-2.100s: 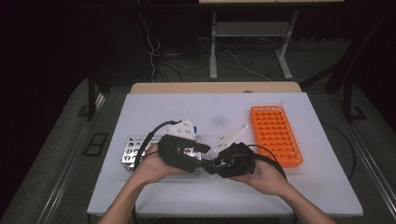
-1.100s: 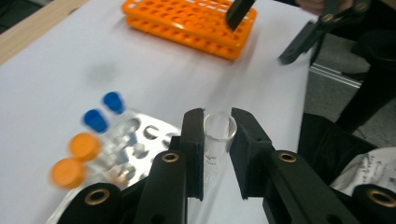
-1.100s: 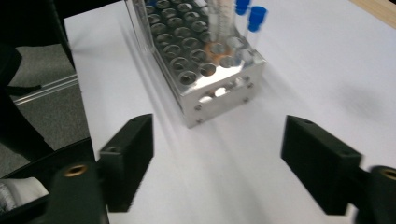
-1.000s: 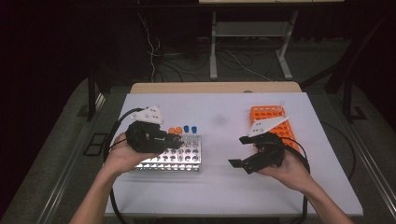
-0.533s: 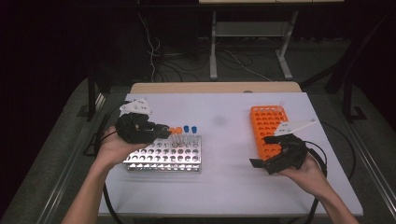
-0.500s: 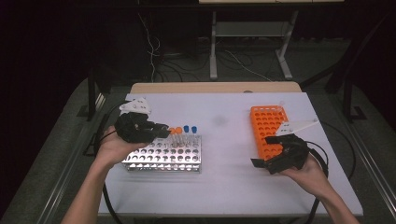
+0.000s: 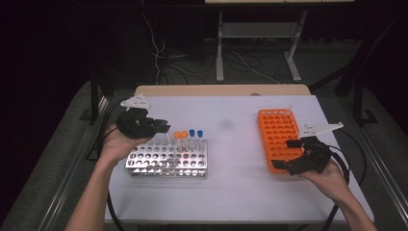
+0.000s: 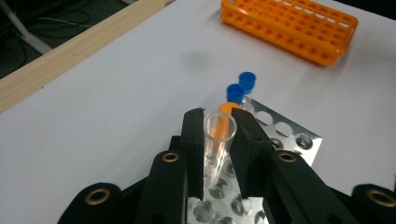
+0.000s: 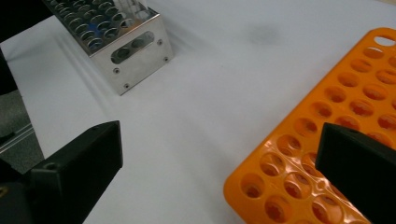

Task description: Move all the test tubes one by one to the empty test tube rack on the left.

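Observation:
My left gripper (image 8: 219, 126) is shut on a clear uncapped tube (image 8: 218, 140), held upright over the back left of the metal rack (image 8: 299, 140). Whether the tube's foot sits in a hole is hidden by the jaws. In the high view this left gripper (image 7: 161, 129) is at the metal rack's (image 7: 166, 161) far left corner. Two orange-capped tubes (image 7: 180, 135) and two blue-capped tubes (image 7: 196, 133) stand in the back row. My right gripper (image 7: 291, 154) is open at the near left corner of the orange rack (image 7: 276, 134), holding nothing; its jaws straddle that corner (image 9: 261, 182).
The white tabletop (image 7: 231, 144) lies bare between the two racks. A wooden strip (image 7: 221, 90) runs along the far edge. Cables trail from both grippers off the near side. The orange rack's holes (image 9: 355, 107) hold no tubes.
Both hands moved apart from the table's middle: the left gripper went back left to the metal rack's far corner, the right gripper went right to the orange rack. Little motion in the last half second.

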`<move>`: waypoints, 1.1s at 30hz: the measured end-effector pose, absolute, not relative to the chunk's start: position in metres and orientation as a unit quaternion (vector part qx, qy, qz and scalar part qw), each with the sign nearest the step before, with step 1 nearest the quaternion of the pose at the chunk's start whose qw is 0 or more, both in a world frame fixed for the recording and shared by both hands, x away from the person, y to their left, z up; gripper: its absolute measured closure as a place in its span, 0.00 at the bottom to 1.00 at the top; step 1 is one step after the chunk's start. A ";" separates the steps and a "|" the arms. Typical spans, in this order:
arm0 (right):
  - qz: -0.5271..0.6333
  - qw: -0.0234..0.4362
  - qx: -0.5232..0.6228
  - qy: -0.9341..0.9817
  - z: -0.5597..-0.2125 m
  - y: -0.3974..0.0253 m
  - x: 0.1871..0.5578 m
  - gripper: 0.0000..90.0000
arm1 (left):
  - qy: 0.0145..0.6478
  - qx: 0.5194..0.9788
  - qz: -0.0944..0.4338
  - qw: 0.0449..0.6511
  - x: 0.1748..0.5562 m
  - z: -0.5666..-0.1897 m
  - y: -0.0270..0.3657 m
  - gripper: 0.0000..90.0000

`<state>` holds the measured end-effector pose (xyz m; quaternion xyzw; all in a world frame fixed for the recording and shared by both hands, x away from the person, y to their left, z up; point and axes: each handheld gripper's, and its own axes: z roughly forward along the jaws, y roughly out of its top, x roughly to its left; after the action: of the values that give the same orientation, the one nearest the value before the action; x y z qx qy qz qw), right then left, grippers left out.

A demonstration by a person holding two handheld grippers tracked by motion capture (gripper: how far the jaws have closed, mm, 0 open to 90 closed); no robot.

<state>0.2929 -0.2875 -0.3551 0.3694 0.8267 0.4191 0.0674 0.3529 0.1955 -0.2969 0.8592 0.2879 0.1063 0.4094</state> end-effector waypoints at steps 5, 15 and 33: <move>0.417 0.067 0.380 0.822 -0.357 -0.294 0.297 0.00 | 0.299 0.856 0.105 0.409 0.359 -0.305 0.199 0.83; 0.412 0.065 0.388 0.822 -0.360 -0.297 0.304 0.00 | 0.301 0.852 0.098 0.418 0.365 -0.314 0.197 0.83; 0.400 0.073 0.416 0.813 -0.362 -0.308 0.337 0.00 | 0.303 0.856 0.065 0.415 0.368 -0.332 0.193 0.73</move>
<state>0.3369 -0.3075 -0.3624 0.4161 0.8134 0.4000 0.0729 0.3678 0.1926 -0.3323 0.8557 0.3029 0.0648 0.4145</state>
